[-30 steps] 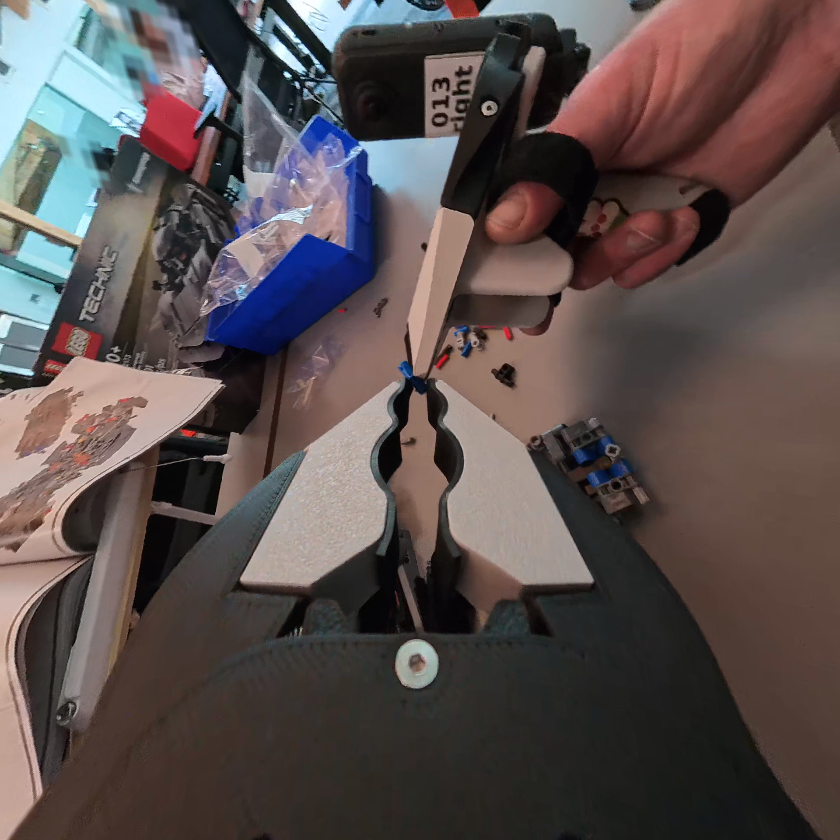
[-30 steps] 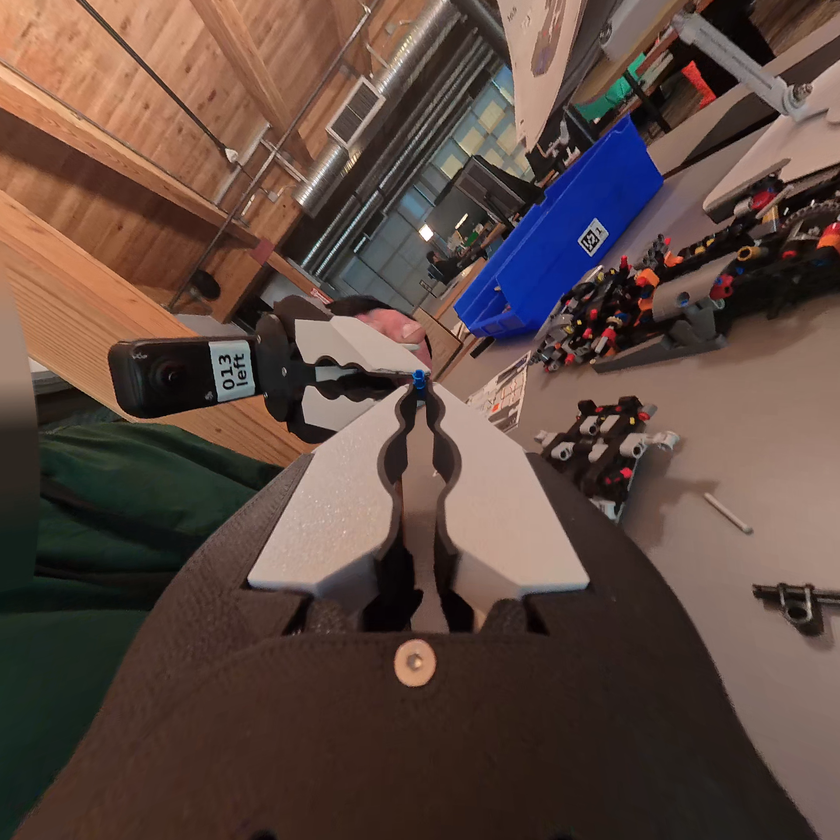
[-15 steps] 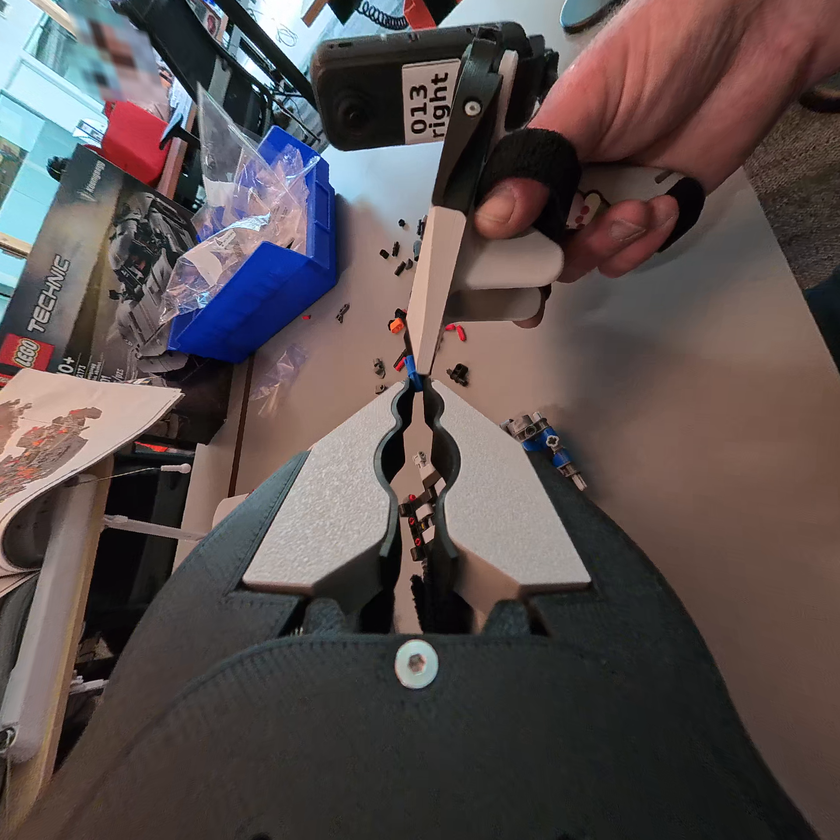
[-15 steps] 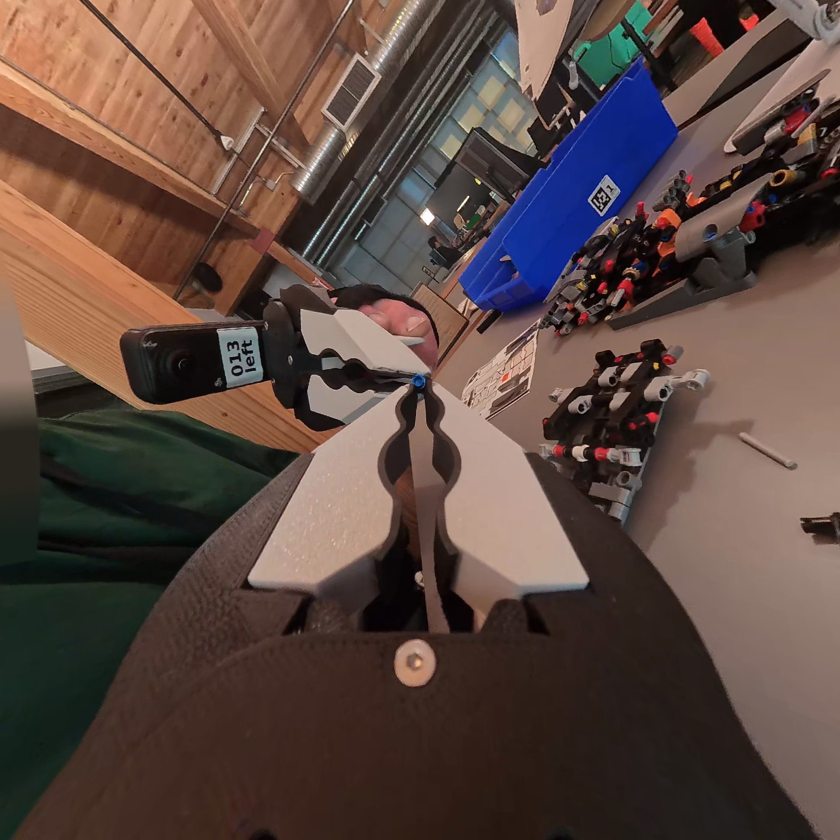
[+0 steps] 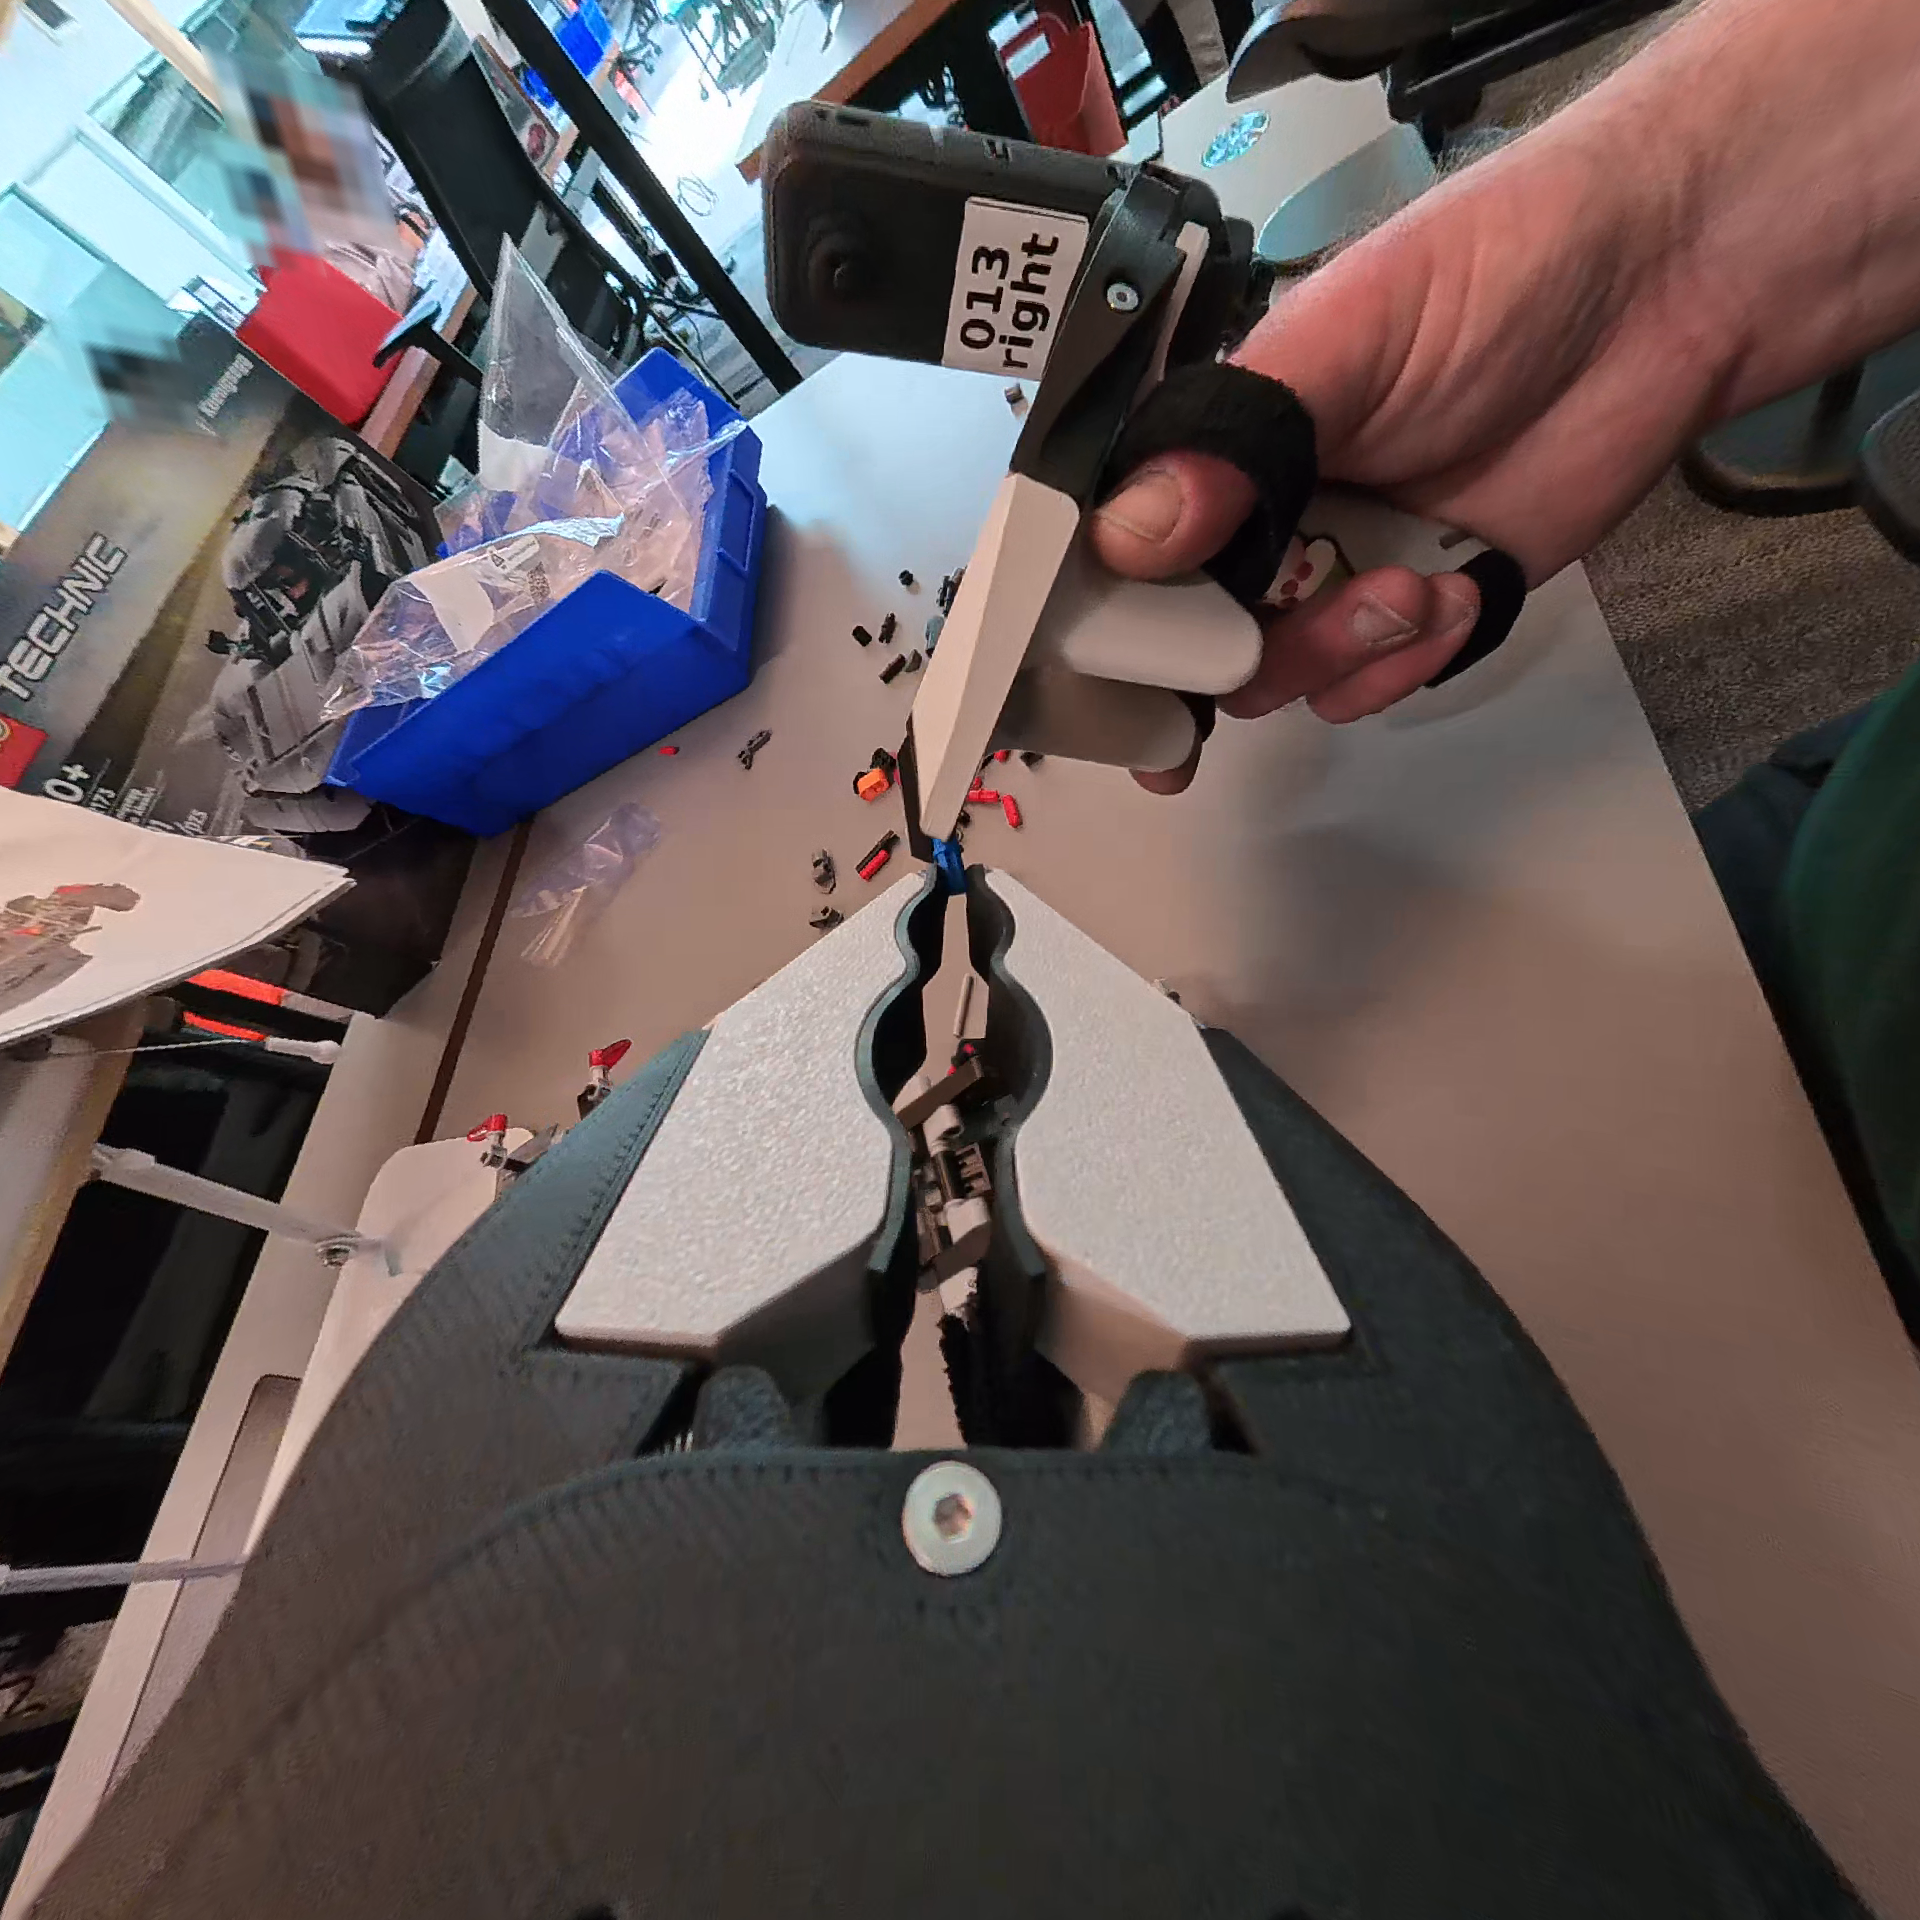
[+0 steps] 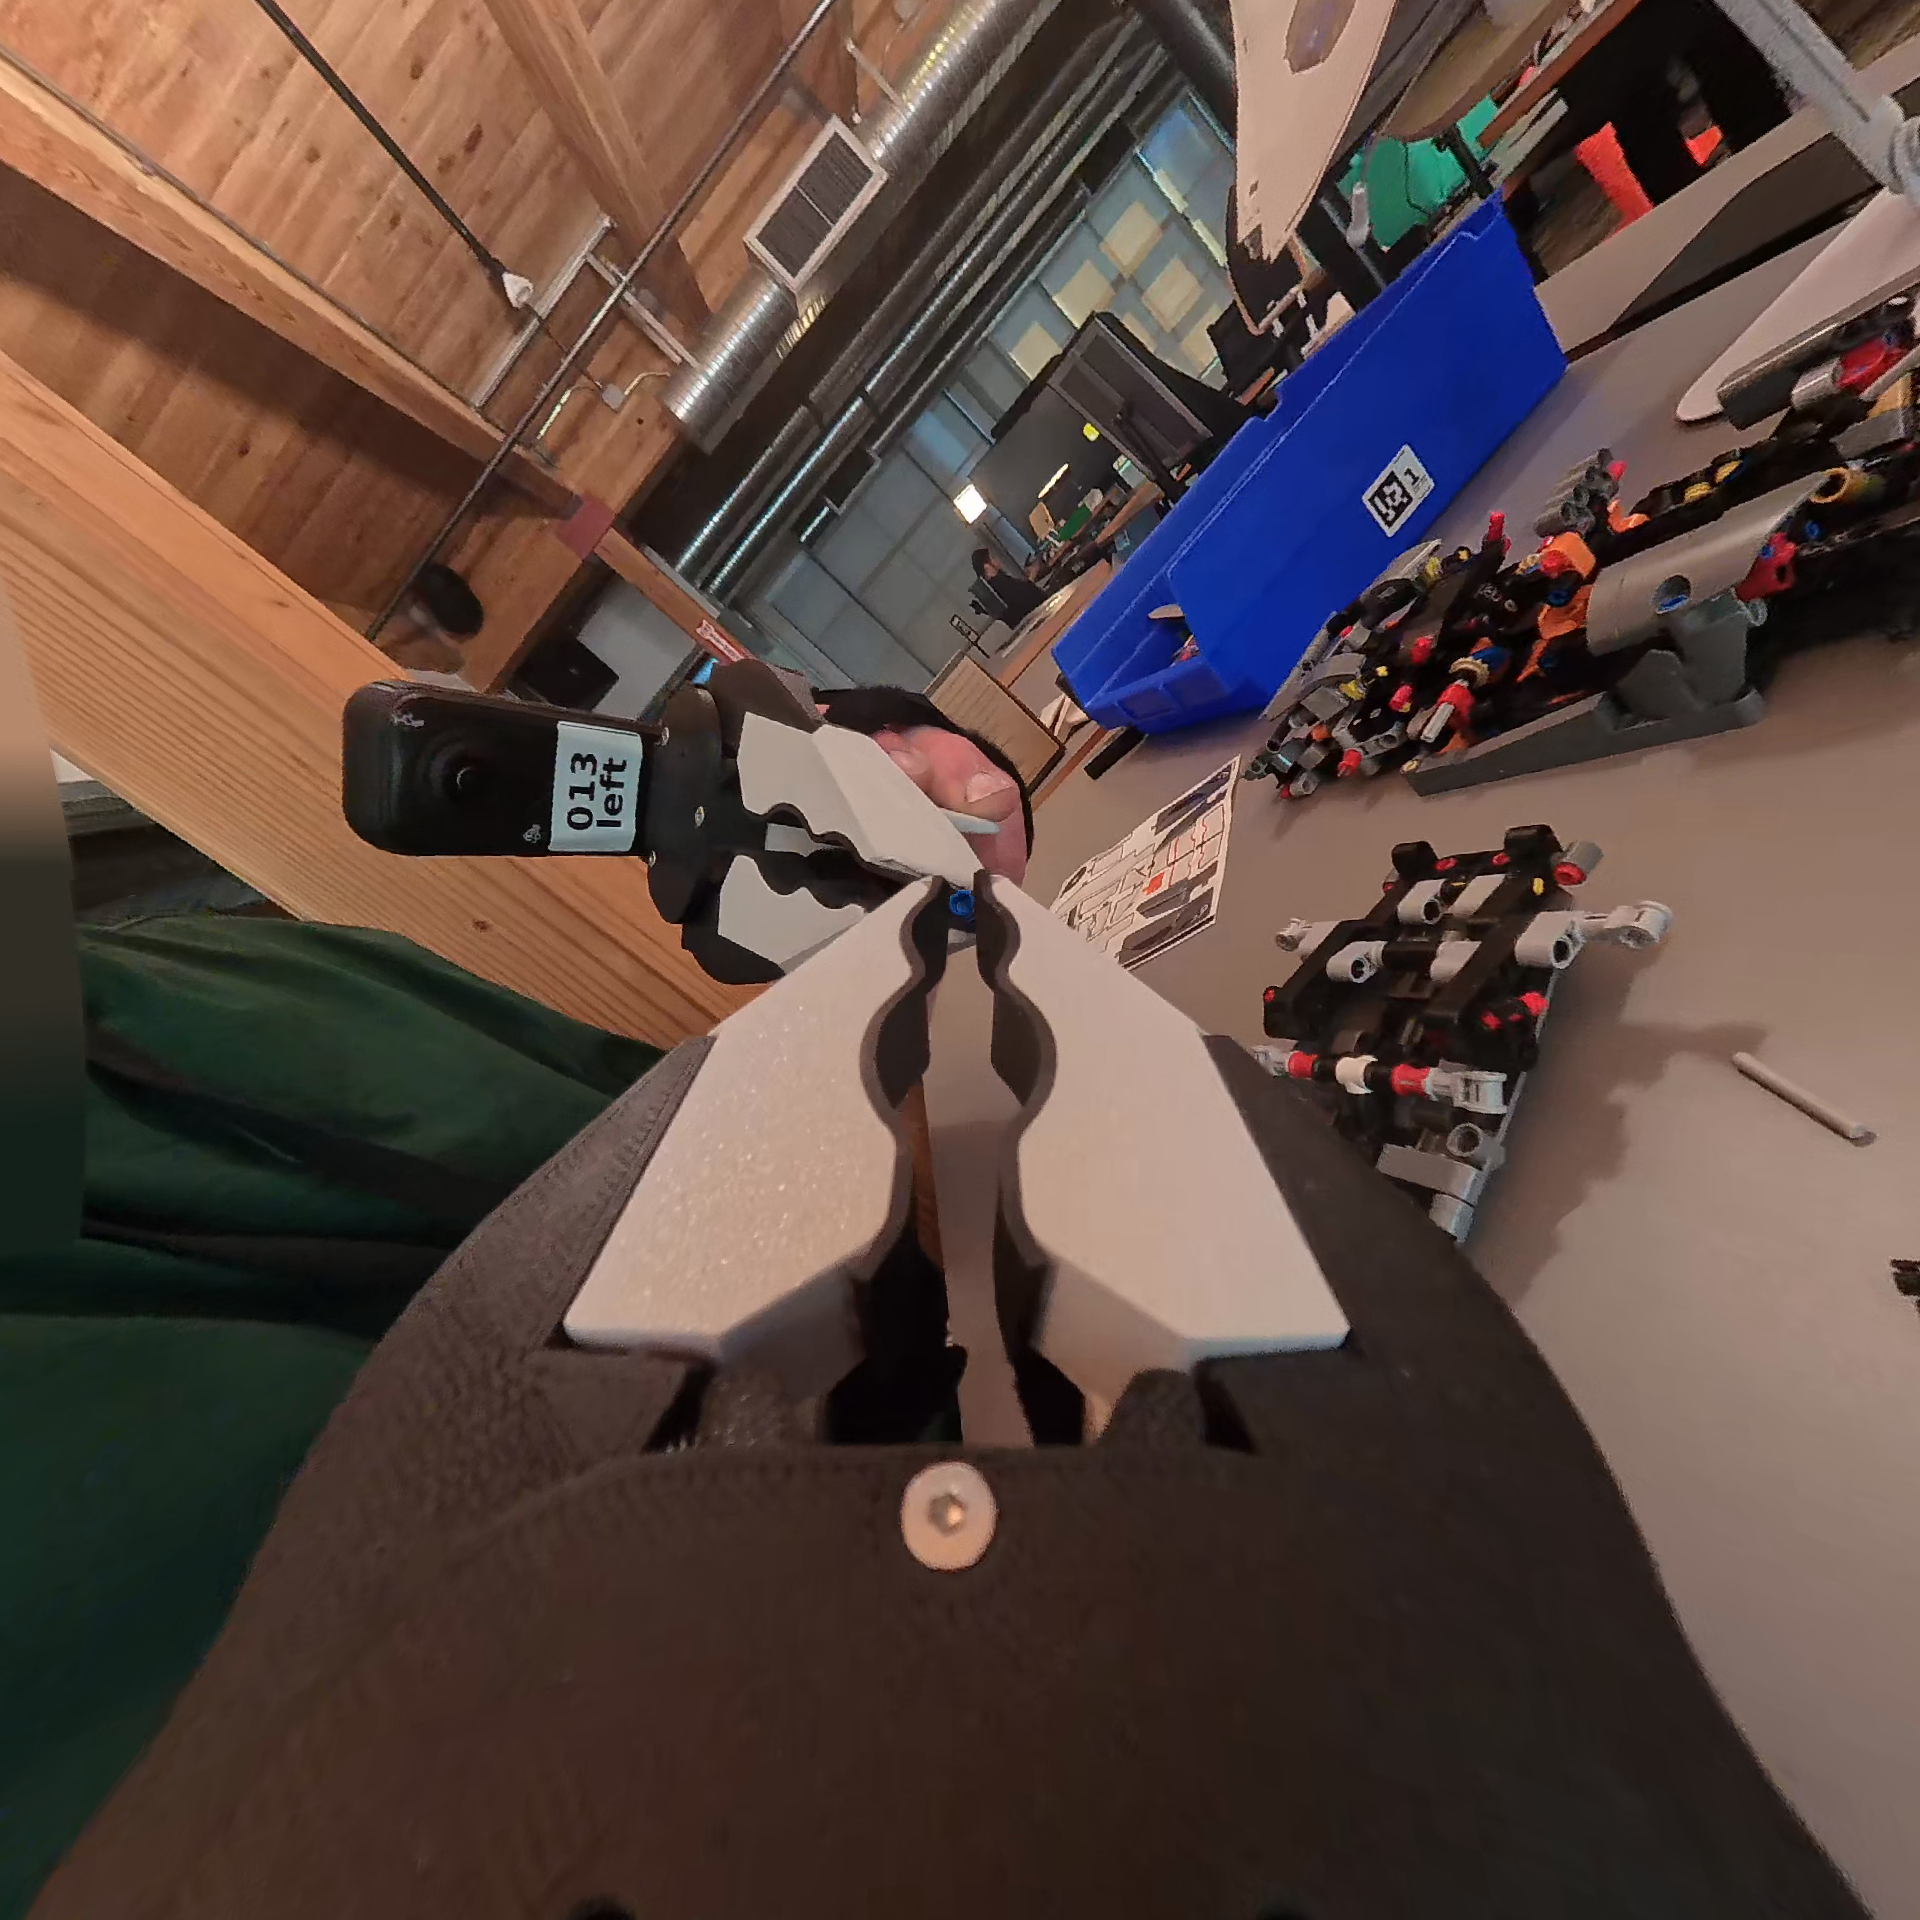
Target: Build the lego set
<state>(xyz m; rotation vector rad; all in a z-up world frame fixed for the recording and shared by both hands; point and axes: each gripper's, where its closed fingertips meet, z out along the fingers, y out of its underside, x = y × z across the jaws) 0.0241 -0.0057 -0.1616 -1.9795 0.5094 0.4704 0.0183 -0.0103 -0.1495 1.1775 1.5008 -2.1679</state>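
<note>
A small blue pin (image 5: 947,862) hangs above the grey table (image 5: 1299,935), held between the tips of both grippers. My left gripper (image 5: 951,885) is shut on its near end. My right gripper (image 5: 935,826) comes down from the upper right in a person's hand and pinches its far end. In the right wrist view the pin (image 6: 961,902) shows end-on between my right gripper's (image 6: 959,896) tips, with the left gripper (image 6: 961,868) meeting it from the left. A black sub-assembly (image 6: 1423,987) lies on the table to the right.
A blue bin (image 5: 582,665) with plastic bags, the set's box (image 5: 156,623) and an open booklet (image 5: 125,914) are at the left. Loose pins (image 5: 883,779) lie beyond the tips. A large model (image 6: 1558,644), another blue bin (image 6: 1351,499), a sticker sheet (image 6: 1153,873) and a white axle (image 6: 1803,1096) are on the table. The tips of both grippers are at nearly the same place.
Both grippers have stayed joined on the blue pin while moving together over the table. The small grey and blue assembly has slid out of the left wrist view.
</note>
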